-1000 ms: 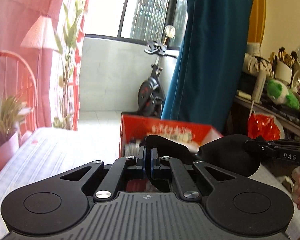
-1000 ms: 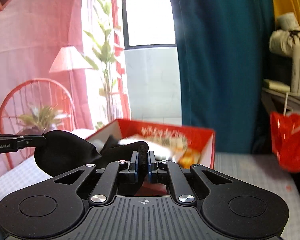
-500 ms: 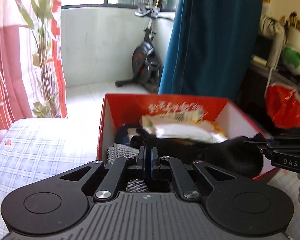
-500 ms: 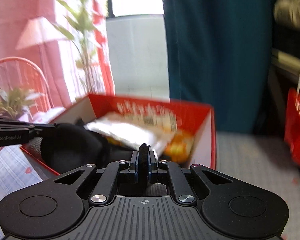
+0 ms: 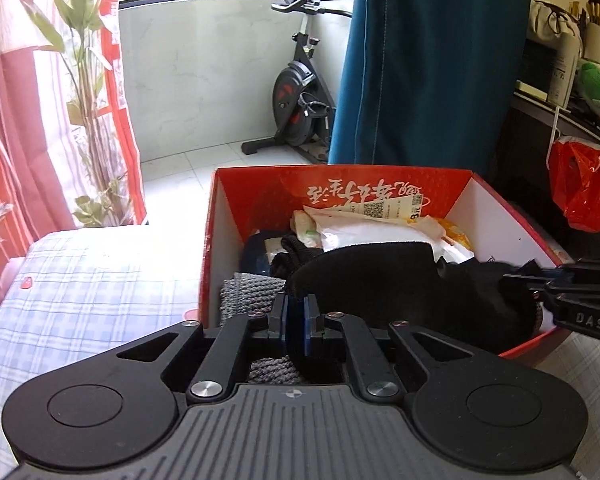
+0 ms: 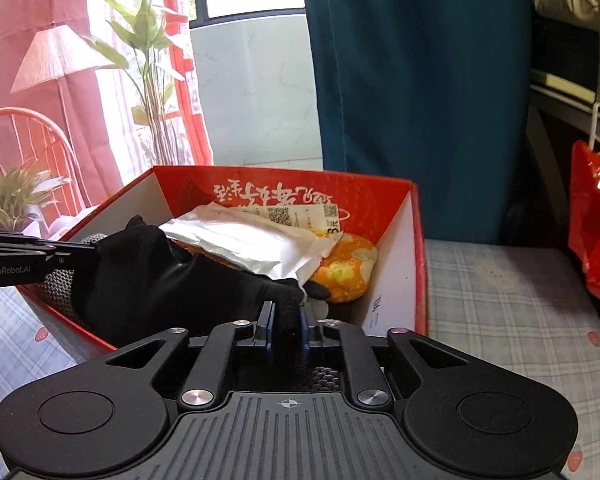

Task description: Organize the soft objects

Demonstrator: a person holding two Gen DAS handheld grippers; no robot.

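A black cloth (image 5: 400, 280) stretches across the near half of the red cardboard box (image 5: 340, 184). It rests on a grey knit piece (image 5: 248, 292) and a white plastic packet (image 5: 380, 232). My left gripper (image 5: 295, 312) has one end of the cloth between its pads, and its jaws are opening. The right gripper (image 5: 540, 280) enters from the right edge. In the right wrist view my right gripper (image 6: 286, 312) has the black cloth's (image 6: 148, 276) other end between its pads, jaws opening. The left gripper (image 6: 80, 252) reaches in from the left. An orange soft item (image 6: 348, 268) lies in the box (image 6: 284, 184).
The box stands on a bed with a checked sheet (image 5: 80, 288). A red plastic bag (image 5: 584, 188) hangs at the right by a cluttered shelf. Behind the box are a teal curtain (image 5: 432, 60), an exercise bike (image 5: 300, 108), a plant and a red chair (image 6: 20, 140).
Both grippers have come forward and down over the box, bringing the black cloth from above its rim down onto the contents. The right jaws now stand slightly wider.
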